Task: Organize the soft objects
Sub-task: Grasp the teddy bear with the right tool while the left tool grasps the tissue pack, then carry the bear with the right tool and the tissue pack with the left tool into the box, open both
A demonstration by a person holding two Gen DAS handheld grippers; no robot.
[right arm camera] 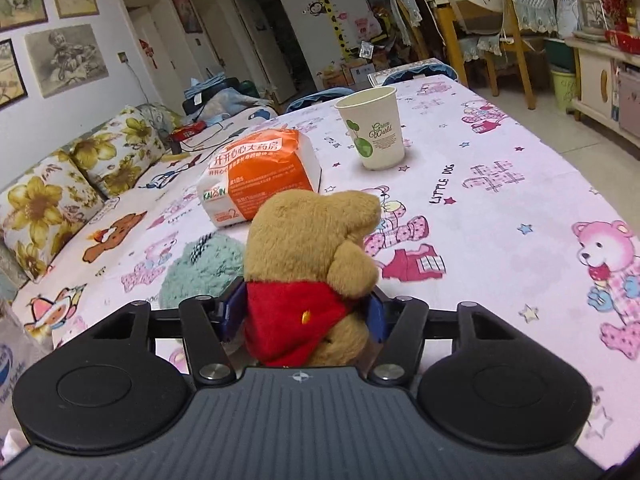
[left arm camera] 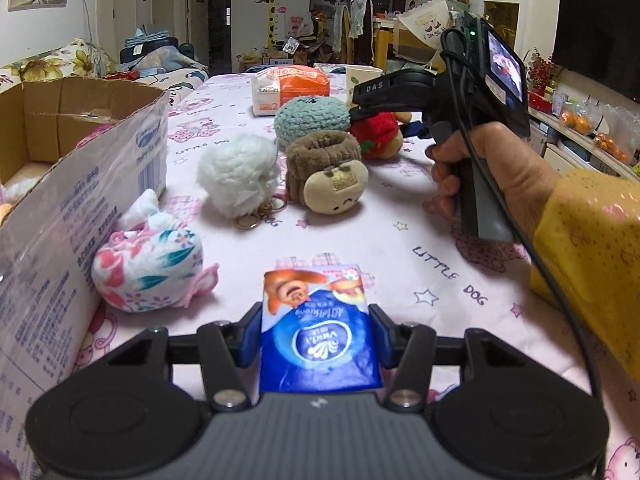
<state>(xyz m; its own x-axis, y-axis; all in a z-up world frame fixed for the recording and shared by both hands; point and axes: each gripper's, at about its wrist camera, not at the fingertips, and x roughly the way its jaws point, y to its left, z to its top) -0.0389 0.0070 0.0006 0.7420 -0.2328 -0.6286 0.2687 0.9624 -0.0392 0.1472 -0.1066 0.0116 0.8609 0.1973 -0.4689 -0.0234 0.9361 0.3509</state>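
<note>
Tissue pack (left arm camera: pixel 318 332) sits at six o'clock, pinched by the left gripper (left arm camera: pixel 318 334) – a shallow hold may slip. Right view: plush bear (right arm camera: pixel 312 264), dead centre, squeezed by the right gripper (right arm camera: pixel 306 312) – its soft body could squirm free.

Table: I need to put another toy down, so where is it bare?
Bare cloth lies right of the paper cup and between the tissue pack and the brown plush. Crowded beside the cardboard box, around the white pompom.
</note>
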